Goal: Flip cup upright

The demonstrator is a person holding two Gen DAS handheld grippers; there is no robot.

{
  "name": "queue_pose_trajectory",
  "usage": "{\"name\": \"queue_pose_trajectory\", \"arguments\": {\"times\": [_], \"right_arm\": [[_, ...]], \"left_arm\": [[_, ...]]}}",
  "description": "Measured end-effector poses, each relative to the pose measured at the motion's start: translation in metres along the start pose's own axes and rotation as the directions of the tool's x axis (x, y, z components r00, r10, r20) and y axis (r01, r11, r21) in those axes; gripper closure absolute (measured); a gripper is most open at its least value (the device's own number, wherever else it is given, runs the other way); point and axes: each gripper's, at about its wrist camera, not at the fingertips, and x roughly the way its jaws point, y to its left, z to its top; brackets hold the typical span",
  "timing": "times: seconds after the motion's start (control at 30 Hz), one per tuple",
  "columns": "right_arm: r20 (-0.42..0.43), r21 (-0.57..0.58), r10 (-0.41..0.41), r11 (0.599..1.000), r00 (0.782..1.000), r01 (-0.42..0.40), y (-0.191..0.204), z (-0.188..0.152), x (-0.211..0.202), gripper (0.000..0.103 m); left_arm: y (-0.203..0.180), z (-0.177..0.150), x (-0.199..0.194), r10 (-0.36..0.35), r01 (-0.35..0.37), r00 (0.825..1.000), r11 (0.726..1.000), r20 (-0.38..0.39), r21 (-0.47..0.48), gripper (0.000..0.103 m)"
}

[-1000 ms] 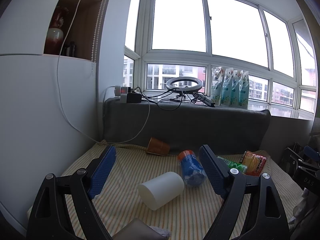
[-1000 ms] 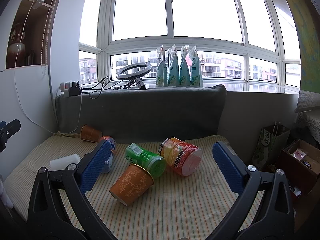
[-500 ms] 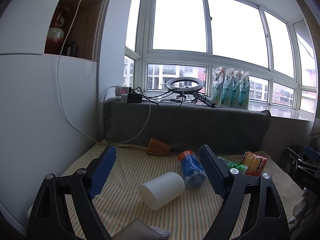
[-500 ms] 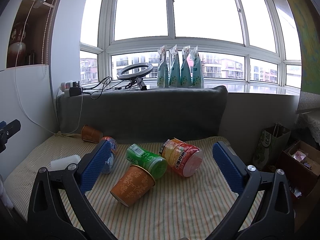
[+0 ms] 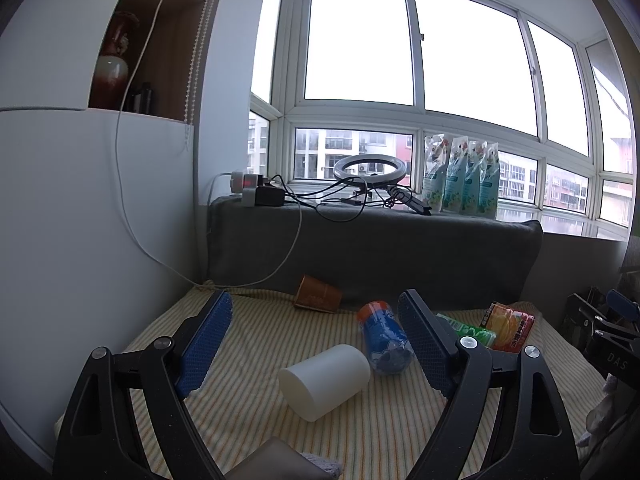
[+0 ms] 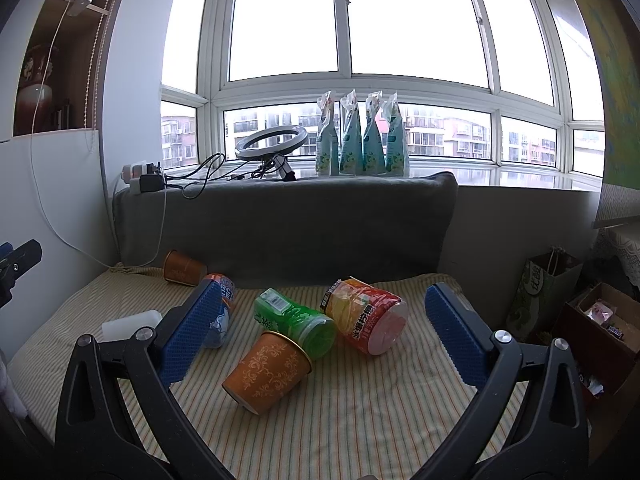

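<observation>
A white cup [image 5: 325, 381] lies on its side on the striped cloth, between and just beyond my left gripper's [image 5: 316, 344] open fingers; it also shows in the right wrist view [image 6: 130, 324]. An orange patterned cup [image 6: 267, 372] lies on its side in front of my right gripper [image 6: 324, 332], which is open and empty. A second orange cup [image 5: 318, 299] lies on its side by the grey cushion, also in the right wrist view [image 6: 185, 268].
A blue bottle [image 5: 385, 336], a green bottle [image 6: 296, 322] and a red-orange bottle [image 6: 366, 316] lie on the striped cloth [image 6: 360, 408]. A grey cushion [image 6: 288, 228] backs the surface. White wall [image 5: 80, 240] stands left; bag and box [image 6: 600, 320] right.
</observation>
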Motion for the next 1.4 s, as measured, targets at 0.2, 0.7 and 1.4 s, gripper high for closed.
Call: {"name": "queue_pose_trajectory", "arguments": {"times": [0.2,0.7,1.4], "right_arm": [[0.0,-0.001,0.001,1.0,1.0,-0.001,-0.005,-0.006,0.003,0.0],[-0.006,-0.013,0.015,1.0,1.0,-0.015,0.009,-0.003,0.014,0.0],[-0.118,-0.062,0.163,0.983,0.98,-0.171,0.028,0.005,0.062,0.0]], "left_arm": [[0.0,0.0,0.0,0.001,-0.001,1.0,1.0,-0.001,0.001,0.018],[0.003,-0.004,0.005,0.004,-0.004,1.0,1.0,-0.016,-0.009,0.018],[0.019,-0.02,0.029,0.027,-0.027,0.996,1.0,-0.088,-0.005,0.018]]}}
